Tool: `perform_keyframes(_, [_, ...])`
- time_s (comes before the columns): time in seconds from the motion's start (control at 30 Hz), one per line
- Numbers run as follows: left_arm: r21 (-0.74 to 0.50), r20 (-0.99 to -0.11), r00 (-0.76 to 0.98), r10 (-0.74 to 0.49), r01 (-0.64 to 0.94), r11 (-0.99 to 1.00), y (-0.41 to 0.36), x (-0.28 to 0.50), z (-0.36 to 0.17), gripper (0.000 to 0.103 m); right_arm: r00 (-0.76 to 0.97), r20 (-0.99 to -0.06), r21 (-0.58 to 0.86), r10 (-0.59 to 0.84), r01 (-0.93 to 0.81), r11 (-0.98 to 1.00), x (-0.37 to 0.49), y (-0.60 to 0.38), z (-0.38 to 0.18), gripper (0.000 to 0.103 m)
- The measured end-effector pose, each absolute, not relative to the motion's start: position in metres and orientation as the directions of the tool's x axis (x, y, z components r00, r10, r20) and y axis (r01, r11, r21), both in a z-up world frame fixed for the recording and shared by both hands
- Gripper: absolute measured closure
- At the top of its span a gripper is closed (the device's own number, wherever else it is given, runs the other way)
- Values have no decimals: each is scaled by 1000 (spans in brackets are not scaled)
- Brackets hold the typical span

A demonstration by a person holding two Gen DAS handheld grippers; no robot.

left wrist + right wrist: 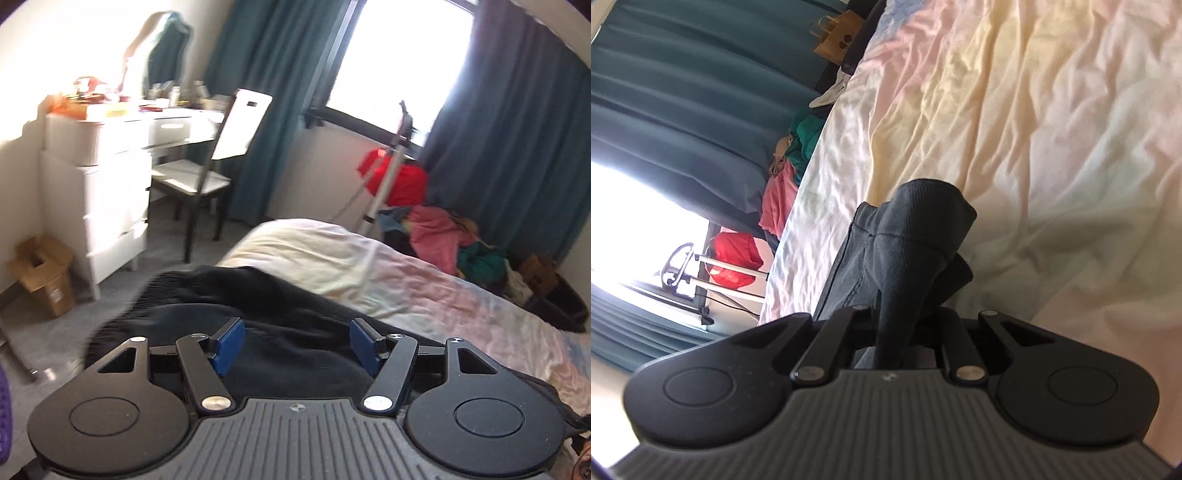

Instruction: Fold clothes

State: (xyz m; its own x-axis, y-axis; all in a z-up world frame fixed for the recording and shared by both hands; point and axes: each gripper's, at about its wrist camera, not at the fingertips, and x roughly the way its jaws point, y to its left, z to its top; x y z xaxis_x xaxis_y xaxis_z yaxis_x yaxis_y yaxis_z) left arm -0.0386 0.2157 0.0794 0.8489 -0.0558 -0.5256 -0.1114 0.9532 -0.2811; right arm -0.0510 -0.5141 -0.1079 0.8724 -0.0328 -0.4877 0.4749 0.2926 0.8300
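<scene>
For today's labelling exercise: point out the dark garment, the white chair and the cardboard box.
dark garment [916, 236]: right wrist view, bunched fabric ahead of the jaws.
white chair [242, 125]: left wrist view, its backrest.
cardboard box [44, 273]: left wrist view, its open top.

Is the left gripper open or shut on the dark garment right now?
Open. The left gripper shows both blue pads standing well apart, with the dark garment lying beyond and below them, not pinched.
</scene>
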Motion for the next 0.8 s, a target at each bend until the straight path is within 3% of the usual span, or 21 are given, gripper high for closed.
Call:
perform_keyframes(0.13, [-199, -537, 837, -101, -10, 980, 142, 0, 61, 35, 868, -496, 831, -35, 485, 273, -55, -512, -111, 93])
perform_keyframes(0.2, [-130, -538, 838, -87, 19, 991, 110, 14, 44, 29, 867, -496, 828, -36, 485, 280, -56, -511, -110, 93])
perform_keyframes(0.27, [-133, -560, 822, -102, 33, 991, 92, 30, 21, 29, 868, -496, 827, -38, 485, 285, -58, -509, -108, 93])
perform_keyframes(0.47, [-149, -649, 754, -102, 5, 989, 89, 64, -54, 31, 877, -481, 846, -17, 469, 253, -61, -511, -113, 92])
perform_keyframes(0.63, [-69, -670, 739, -73, 36, 997, 80, 62, -66, 29, 883, -469, 873, 16, 461, 158, -59, -515, -124, 89])
perform_keyframes(0.77, [-32, -669, 741, -58, 48, 998, 73, 60, -69, 26, 891, -445, 894, 93, 434, 114, -47, -512, -134, 56])
perform_keyframes(0.8, [-27, -667, 743, -52, 45, 999, 72, 59, -70, 26, 892, -438, 897, 113, 427, 111, -43, -510, -136, 52])
